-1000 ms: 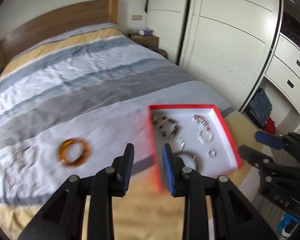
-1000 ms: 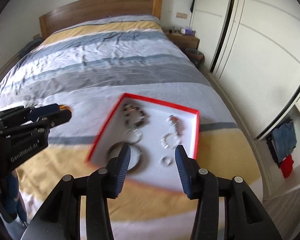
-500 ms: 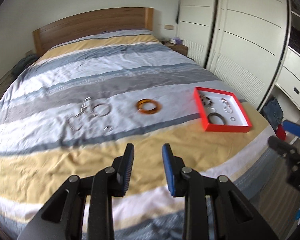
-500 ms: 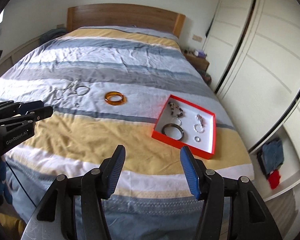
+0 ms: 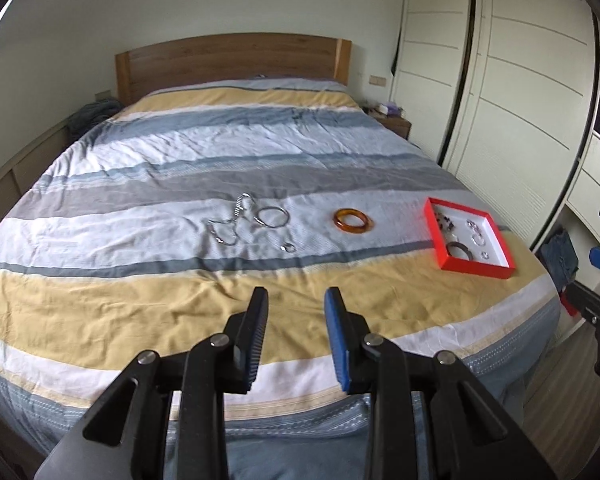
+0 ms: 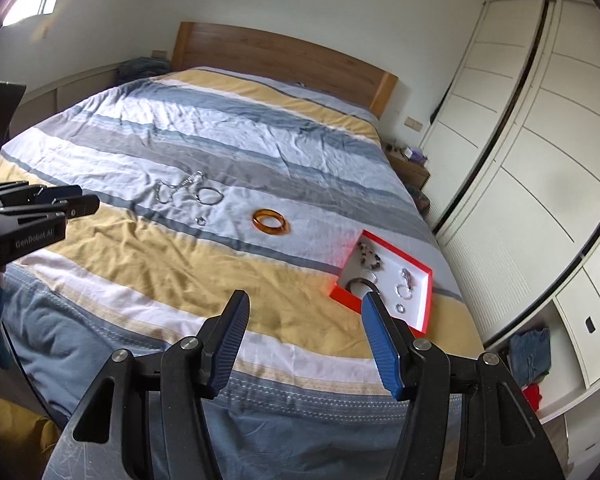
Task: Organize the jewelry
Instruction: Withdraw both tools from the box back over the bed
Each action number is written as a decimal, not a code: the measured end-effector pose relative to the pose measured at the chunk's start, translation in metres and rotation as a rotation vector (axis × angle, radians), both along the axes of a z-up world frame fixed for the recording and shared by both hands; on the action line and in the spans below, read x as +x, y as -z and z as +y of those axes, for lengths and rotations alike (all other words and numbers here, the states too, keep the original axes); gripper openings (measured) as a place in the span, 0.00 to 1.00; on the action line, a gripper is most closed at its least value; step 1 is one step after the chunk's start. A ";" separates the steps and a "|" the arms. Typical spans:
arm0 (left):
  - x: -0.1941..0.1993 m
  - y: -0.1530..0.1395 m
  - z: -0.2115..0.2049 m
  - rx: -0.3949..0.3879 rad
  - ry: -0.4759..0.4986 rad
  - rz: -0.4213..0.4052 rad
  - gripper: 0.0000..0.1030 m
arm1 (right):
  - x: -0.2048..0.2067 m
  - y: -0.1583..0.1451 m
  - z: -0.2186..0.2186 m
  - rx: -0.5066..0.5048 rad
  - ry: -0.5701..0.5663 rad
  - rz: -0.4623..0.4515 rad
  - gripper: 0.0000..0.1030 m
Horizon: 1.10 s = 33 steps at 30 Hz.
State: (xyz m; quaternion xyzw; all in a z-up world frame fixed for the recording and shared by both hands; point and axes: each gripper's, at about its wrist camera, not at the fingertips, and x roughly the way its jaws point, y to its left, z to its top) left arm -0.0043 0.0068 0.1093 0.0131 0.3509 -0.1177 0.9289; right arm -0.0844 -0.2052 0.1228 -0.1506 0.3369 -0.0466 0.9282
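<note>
Amber bangle (image 5: 353,221) first: it lies flat on the white stripe of the bed (image 5: 148,292), alone, between the silver pieces and the red tray (image 5: 473,269). I read it as rigid, light and glossy, so likely slick; I'd pinch across the band at one side of the ring, since it lies too flat to grab whole.

Left of it sits the silver cluster: a thin hoop (image 5: 273,216), a loose chain (image 5: 229,227) and a small ring (image 5: 288,247). The chain looks limp and prone to snagging in the soft duvet; I'd take it at a bunched spot. The ring is tiny and could sink into a fold.

The tray already holds a dark bangle (image 6: 363,283), beads and several small silver bits.

My left gripper (image 5: 296,300) has its fingers parted with nothing between them. The right gripper (image 6: 304,304) is spread wider and empty too. Both hang off the foot of the bed, well away from any piece.

Writing: "GenRobot.AI" on the left gripper's body in the right view.
</note>
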 end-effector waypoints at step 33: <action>0.213 0.149 -0.011 -0.024 -0.033 0.274 0.35 | 0.289 0.142 -0.040 0.356 -0.049 0.216 0.56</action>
